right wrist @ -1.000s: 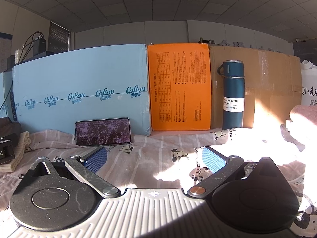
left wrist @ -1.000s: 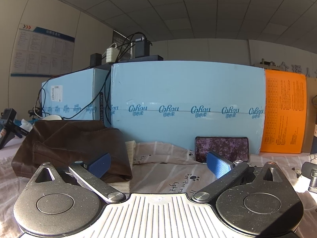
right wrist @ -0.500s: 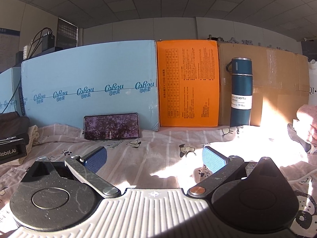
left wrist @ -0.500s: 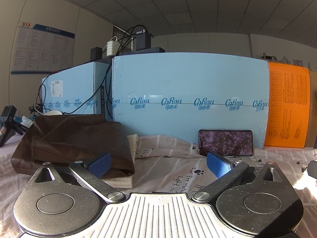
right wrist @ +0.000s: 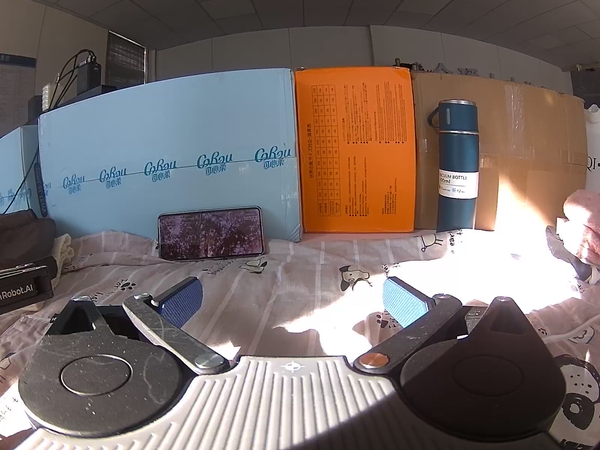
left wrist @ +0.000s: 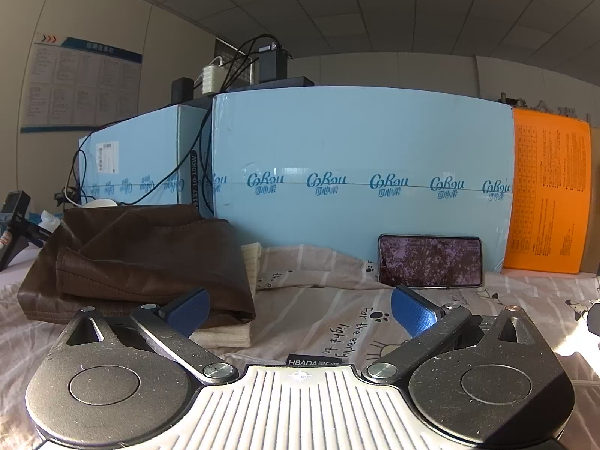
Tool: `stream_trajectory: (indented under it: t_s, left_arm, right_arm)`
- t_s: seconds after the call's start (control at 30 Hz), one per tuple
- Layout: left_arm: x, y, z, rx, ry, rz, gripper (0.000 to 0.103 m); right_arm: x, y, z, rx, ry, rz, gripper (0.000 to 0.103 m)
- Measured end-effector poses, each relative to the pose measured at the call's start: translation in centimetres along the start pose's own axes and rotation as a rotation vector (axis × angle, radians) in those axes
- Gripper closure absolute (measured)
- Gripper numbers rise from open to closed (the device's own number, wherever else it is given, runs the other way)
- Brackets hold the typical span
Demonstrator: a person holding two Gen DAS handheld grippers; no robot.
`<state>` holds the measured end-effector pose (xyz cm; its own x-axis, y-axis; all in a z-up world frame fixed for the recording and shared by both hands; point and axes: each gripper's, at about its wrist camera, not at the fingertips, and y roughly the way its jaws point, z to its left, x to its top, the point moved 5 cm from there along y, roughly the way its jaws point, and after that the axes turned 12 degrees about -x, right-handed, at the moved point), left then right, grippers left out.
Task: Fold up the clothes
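A folded dark brown garment [left wrist: 142,258] lies on a folded cream knit [left wrist: 225,333] at the left of the patterned sheet [left wrist: 337,322]. My left gripper [left wrist: 298,309] is open and empty, just right of and in front of that stack. My right gripper [right wrist: 292,302] is open and empty above the sheet [right wrist: 300,273]. The brown garment's edge [right wrist: 22,240] and the cream knit [right wrist: 65,249] show at the far left of the right wrist view. A pink garment [right wrist: 585,221] lies at the far right.
A phone [left wrist: 429,260] leans on the light blue box [left wrist: 356,172]; it also shows in the right wrist view [right wrist: 210,238]. An orange box [right wrist: 356,150], a cardboard box [right wrist: 525,150] and a teal vacuum bottle [right wrist: 457,167] line the back. The other gripper's black body [right wrist: 22,288] is at left.
Both views have shifted: the boxes, phone and bottle moved rightward and lower in frame. The brown stack appears closer to my left gripper. Both grippers stay open.
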<state>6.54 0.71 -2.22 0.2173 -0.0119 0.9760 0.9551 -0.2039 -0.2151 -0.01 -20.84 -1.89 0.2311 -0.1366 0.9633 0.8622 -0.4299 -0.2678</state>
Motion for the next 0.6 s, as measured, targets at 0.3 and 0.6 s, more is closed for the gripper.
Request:
stream_trajectory:
  t_s: [0.3, 0.6]
  left_arm:
    - [0.04, 0.01, -0.06, 0.0, 0.001, 0.001, 0.0]
    - [-0.2, 0.59, 0.21, 0.001, -0.016, 0.035, 0.0]
  right_arm:
    - [-0.02, 0.06, -0.01, 0.0, -0.002, 0.002, 0.0]
    - [-0.21, 0.9, -0.61, -0.013, 0.032, 0.045, 0.0]
